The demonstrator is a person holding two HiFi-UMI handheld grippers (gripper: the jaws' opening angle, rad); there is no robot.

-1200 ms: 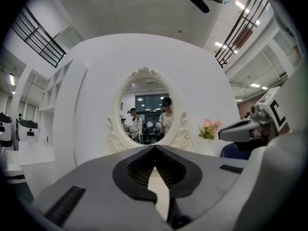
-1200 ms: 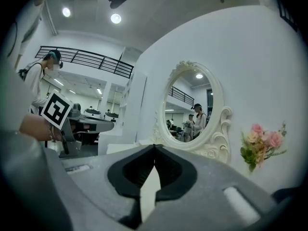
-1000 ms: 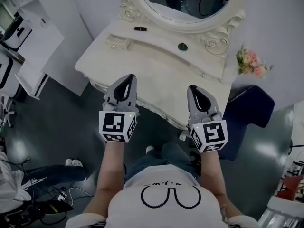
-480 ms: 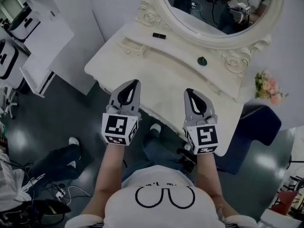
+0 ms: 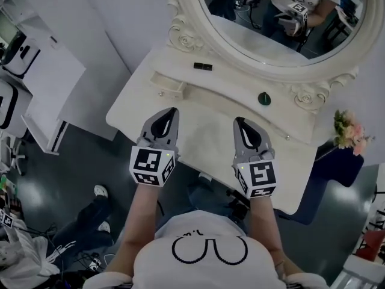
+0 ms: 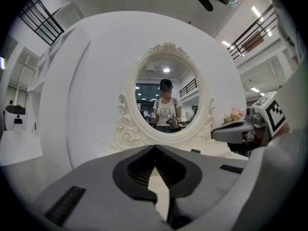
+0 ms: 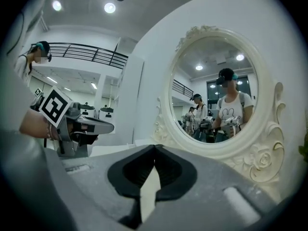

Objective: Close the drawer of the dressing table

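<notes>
Small drawer (image 5: 170,85) juts from dressing table (image 5: 207,122) top — contents unseen

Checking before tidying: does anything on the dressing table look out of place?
Yes: the small drawer left of the mirror stands pulled out rather than shut. Nothing else stands out.
</notes>
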